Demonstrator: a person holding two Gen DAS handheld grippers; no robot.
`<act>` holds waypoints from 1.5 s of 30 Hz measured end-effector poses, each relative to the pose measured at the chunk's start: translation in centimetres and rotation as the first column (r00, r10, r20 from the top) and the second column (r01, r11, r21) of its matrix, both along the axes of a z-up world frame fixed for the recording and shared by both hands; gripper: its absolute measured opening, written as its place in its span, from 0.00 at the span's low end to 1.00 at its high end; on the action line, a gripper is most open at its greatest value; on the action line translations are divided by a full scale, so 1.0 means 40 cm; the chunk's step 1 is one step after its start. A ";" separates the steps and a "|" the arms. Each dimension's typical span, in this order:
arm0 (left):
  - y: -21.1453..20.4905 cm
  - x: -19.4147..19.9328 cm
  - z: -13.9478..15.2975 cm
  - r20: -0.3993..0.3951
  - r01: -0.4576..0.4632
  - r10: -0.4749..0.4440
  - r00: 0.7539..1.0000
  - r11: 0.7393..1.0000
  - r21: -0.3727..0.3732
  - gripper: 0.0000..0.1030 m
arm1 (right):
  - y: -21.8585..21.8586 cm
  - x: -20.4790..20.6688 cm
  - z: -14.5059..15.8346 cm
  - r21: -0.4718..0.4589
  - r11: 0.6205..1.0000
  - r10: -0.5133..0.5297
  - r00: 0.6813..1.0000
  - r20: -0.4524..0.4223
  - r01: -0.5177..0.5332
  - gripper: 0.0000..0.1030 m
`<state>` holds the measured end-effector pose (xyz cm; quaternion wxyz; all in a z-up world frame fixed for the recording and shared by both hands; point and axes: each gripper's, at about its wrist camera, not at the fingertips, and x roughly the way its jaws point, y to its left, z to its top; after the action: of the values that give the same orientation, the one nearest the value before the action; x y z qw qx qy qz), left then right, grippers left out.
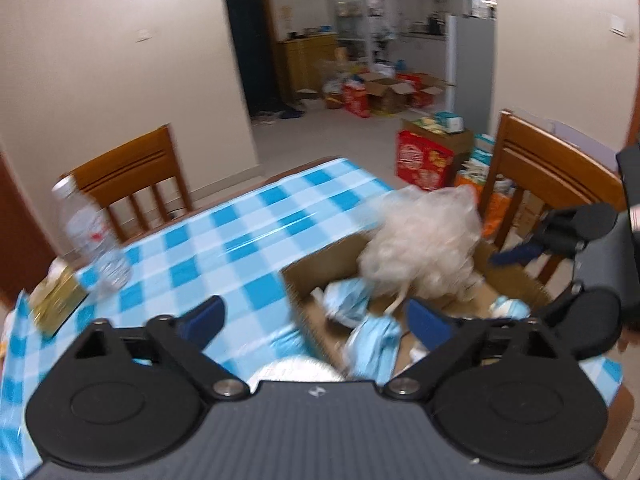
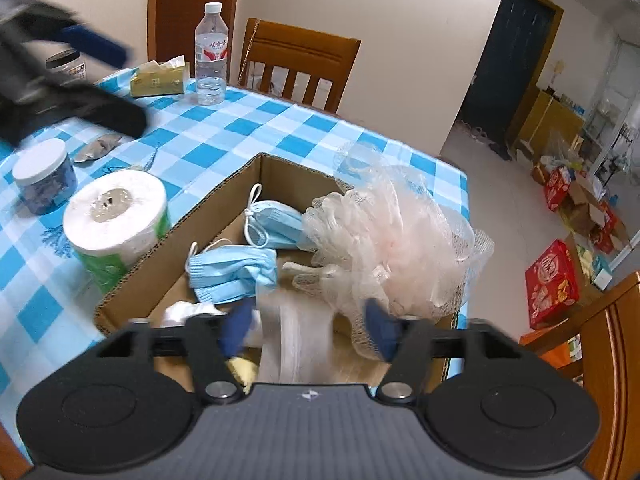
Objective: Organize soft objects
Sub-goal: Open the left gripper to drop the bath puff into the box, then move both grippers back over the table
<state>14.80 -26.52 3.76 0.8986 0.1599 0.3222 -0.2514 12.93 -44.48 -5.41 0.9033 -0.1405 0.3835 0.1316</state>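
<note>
Open brown cardboard box on the blue-and-white checked bench, near its right end. Inside: 2 crumpled light-blue face masks, a white knitted glove, and a pale pink mesh bath puff piled against the far-right wall (spilling a little over the rim). White cloth strip draped at the near wall, directly in front of the right tool; jaws apart, nothing pinched. Left tool over the box's left edge, jaws spread wide, empty. White toilet-paper roll in green wrap touching the box's left wall. Beyond: clear jar with white lid, yellow tissue box, clear plastic water bottle.
</note>
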 end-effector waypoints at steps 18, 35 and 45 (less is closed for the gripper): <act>0.209 -0.137 -0.107 -0.078 -0.178 0.176 0.981 0.984 -0.026 0.97 | 0.112 -0.103 0.029 0.106 0.988 -0.109 0.993 -0.052 0.114 0.99; 0.437 -0.151 -0.127 -0.156 -0.147 0.138 0.978 0.988 -0.048 0.97 | 0.417 -0.150 0.056 0.172 0.981 -0.079 0.996 -0.049 0.087 0.99; 0.620 -0.121 -0.139 -0.150 -0.141 0.134 0.979 0.989 -0.035 0.97 | 0.605 -0.125 0.048 0.182 0.976 -0.107 0.992 -0.063 0.117 0.99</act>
<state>9.97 -1.74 -1.80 0.8909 0.0977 0.3922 -0.2071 7.93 -20.29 -3.48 0.9080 -0.0304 0.4006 0.1193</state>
